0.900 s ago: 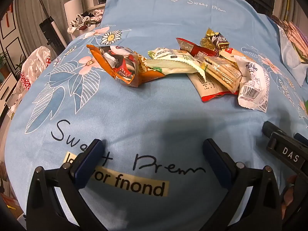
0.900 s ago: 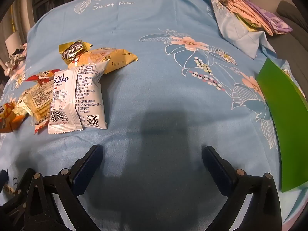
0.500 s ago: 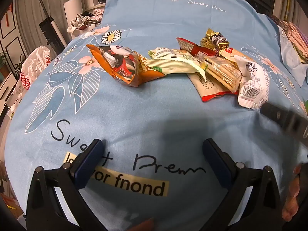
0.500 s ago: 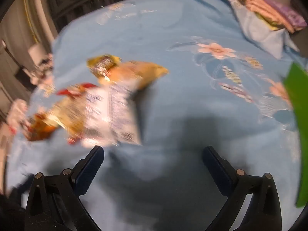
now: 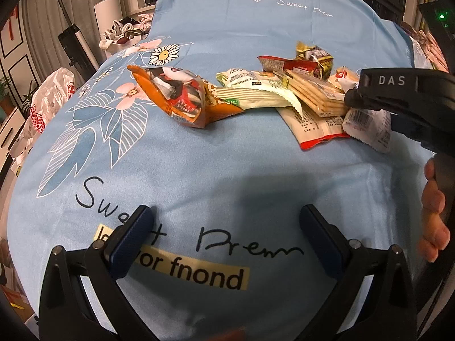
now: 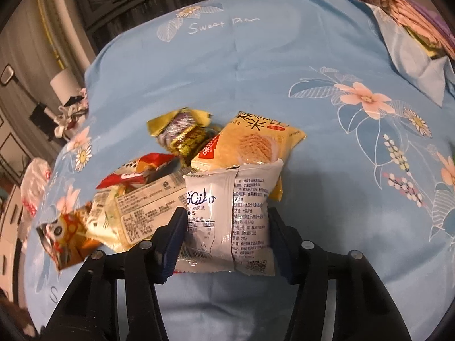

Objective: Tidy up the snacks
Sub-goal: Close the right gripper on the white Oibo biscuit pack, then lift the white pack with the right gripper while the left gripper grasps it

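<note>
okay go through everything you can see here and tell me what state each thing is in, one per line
Right gripper: fingers on either side of the white snack packet.
White snack packet: sealed, lying flat between the fingers.
Left gripper: open, empty, over the blue bedsheet.
Yellow snack packet: sealed, partly under the white one.
Orange snack packet: crumpled.

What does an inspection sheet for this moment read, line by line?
Surface: blue floral bedspread.
Job's things: white snack packet at the pile's near edge; yellow packet behind it; orange packet at the pile's left end.
Clutter: white plastic bag beside the bed.
Grippers: right hand-held gripper straddles the white snack packet, grip unclear; left hand-held gripper open over bare fabric.
Cables: nothing seen.
Surroundings: folded bedding, upright vacuum.
</note>
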A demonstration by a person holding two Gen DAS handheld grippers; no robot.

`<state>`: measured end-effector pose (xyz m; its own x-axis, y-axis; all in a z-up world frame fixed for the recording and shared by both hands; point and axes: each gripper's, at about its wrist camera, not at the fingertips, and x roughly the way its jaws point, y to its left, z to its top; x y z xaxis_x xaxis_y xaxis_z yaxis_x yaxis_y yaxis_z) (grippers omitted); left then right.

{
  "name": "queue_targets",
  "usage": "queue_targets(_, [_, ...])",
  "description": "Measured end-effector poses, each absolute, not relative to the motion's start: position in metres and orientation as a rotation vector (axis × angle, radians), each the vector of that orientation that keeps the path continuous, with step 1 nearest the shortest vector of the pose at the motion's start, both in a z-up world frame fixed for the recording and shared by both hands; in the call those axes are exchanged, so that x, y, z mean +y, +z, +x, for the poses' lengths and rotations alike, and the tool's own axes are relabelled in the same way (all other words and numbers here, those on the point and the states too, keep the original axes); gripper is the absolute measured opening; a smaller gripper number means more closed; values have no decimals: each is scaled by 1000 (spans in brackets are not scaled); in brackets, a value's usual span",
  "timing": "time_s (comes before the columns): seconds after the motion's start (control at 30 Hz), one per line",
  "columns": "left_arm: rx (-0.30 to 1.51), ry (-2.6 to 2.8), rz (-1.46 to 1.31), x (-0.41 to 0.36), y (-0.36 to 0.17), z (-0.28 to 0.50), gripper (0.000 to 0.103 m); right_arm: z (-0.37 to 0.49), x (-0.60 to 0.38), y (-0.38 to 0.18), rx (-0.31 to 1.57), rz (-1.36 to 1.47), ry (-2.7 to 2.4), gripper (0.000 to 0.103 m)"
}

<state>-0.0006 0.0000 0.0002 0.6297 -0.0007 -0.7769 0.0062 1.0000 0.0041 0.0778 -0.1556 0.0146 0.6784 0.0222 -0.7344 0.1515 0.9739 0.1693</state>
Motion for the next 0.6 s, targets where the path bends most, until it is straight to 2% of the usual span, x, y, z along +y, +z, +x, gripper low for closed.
queue_targets(0.23, [902, -6, 4, -2, 1, 3, 103, 54, -169, 25, 777, 266, -57, 50])
queue_targets(0.6, [863, -241, -66, -14, 12, 10, 97, -9, -171, 66, 697, 116, -37, 50])
